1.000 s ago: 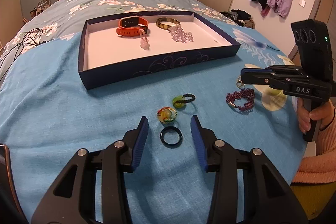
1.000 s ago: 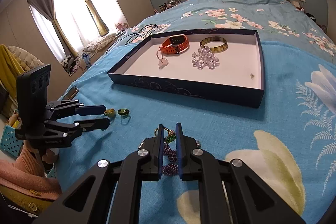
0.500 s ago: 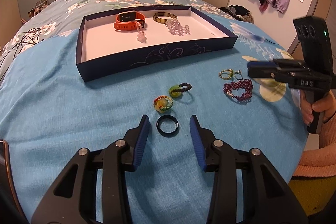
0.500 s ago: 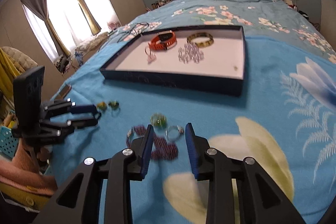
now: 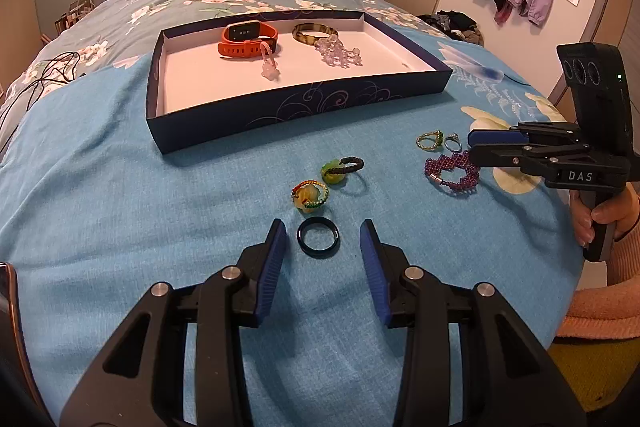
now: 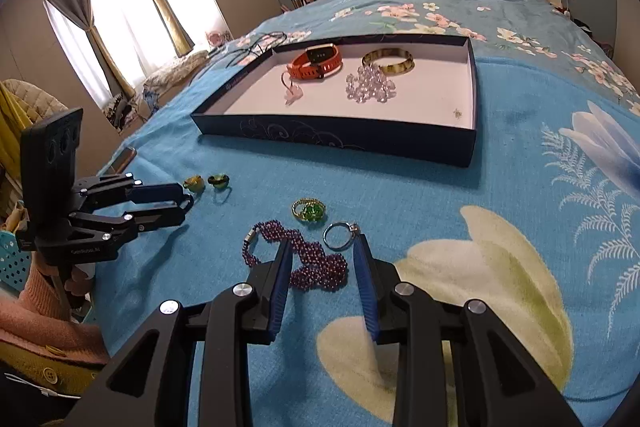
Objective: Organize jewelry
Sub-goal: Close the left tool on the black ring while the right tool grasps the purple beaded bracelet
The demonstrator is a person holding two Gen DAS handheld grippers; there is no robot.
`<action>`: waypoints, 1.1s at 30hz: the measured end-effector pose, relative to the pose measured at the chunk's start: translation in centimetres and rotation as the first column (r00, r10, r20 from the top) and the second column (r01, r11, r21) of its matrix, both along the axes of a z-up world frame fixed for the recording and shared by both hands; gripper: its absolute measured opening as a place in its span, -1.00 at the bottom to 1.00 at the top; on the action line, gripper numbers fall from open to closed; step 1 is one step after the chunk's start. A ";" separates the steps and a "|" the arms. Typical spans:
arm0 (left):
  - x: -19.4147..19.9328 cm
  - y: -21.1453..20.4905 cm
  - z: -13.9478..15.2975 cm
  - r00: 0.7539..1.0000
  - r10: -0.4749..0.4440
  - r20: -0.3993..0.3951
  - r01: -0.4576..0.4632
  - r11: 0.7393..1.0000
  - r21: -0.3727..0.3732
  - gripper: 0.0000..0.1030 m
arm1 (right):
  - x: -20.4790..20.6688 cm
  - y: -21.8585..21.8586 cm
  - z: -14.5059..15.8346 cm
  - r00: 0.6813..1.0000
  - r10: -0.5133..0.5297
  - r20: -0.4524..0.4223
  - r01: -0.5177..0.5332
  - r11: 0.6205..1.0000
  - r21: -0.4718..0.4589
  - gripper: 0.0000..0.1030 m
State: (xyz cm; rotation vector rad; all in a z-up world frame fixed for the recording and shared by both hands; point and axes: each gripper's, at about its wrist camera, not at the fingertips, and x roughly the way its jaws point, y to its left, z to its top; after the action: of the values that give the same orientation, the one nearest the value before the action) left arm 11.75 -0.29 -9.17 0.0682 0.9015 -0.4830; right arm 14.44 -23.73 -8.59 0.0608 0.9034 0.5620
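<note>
Two grippers: left gripper apart around black ring; right gripper just opened, straddling purple bracelet.
Bracelet: limp, light; pinch bunched beads.

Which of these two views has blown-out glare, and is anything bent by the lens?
Right wrist view: the curtained window is blown out white. Left wrist view: evenly lit, no glare. Both views: fisheye bows the dark blue cardboard tray and blue floral bedspread, with black corners.
</note>
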 end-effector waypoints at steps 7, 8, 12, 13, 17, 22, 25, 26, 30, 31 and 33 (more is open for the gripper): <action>-0.1 0.0 0.0 1.000 0.001 0.001 -0.001 1.000 0.001 -0.29 | -0.7 0.8 -0.2 1.000 0.031 0.001 -0.031 0.999 -0.024 -0.77; -0.1 0.0 0.0 1.000 0.003 0.000 -0.003 1.000 0.001 -0.32 | -0.8 0.7 -0.2 1.000 0.030 0.002 -0.030 0.999 -0.023 -0.80; -0.2 0.2 0.0 1.000 0.008 -0.002 -0.007 1.000 0.004 -0.49 | -1.2 0.5 0.0 0.999 0.041 0.004 -0.041 0.999 -0.003 -0.86; -0.2 0.2 0.0 1.000 0.006 -0.003 -0.006 1.000 0.005 -0.56 | -1.2 0.4 0.1 0.999 0.043 0.002 -0.043 0.999 0.008 -0.88; -0.4 0.3 0.0 1.000 0.004 -0.005 -0.004 1.000 0.003 -0.58 | -1.4 -0.2 0.2 1.000 0.025 0.001 -0.025 0.999 0.024 -0.88; -0.5 0.4 -0.1 1.000 0.007 -0.006 -0.007 1.000 -0.004 -0.52 | -1.2 -0.1 0.0 1.000 0.016 -0.007 -0.016 0.999 0.028 -0.46; -0.6 0.4 0.0 1.000 0.007 -0.003 -0.007 1.000 -0.002 -0.43 | -1.2 0.6 -0.2 1.000 0.028 -0.005 -0.028 1.000 0.003 -0.46; -0.6 0.3 0.0 1.000 0.007 -0.001 -0.007 1.000 0.003 -0.42 | -1.3 0.9 -0.2 1.000 0.030 0.002 -0.030 1.000 -0.011 -0.46; -0.8 0.0 0.0 1.000 0.008 0.007 -0.008 1.000 0.016 -0.44 | -1.7 1.4 -0.3 0.999 0.037 0.027 -0.035 0.998 -0.052 -0.70; -0.8 0.0 0.0 1.000 0.009 0.009 -0.009 1.000 0.018 -0.46 | -1.8 1.3 -0.3 0.999 0.033 0.030 -0.031 0.998 -0.057 -0.78; -0.8 -0.1 0.0 1.000 0.012 0.012 -0.013 1.000 0.027 -0.56 | -1.8 1.1 -0.3 0.999 0.027 0.025 -0.026 0.999 -0.047 -0.87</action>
State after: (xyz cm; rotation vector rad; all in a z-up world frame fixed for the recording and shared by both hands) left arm 10.98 -0.38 -9.18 0.0902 0.8965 -0.4584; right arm 12.64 -22.68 -8.88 -0.0008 0.8927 0.5652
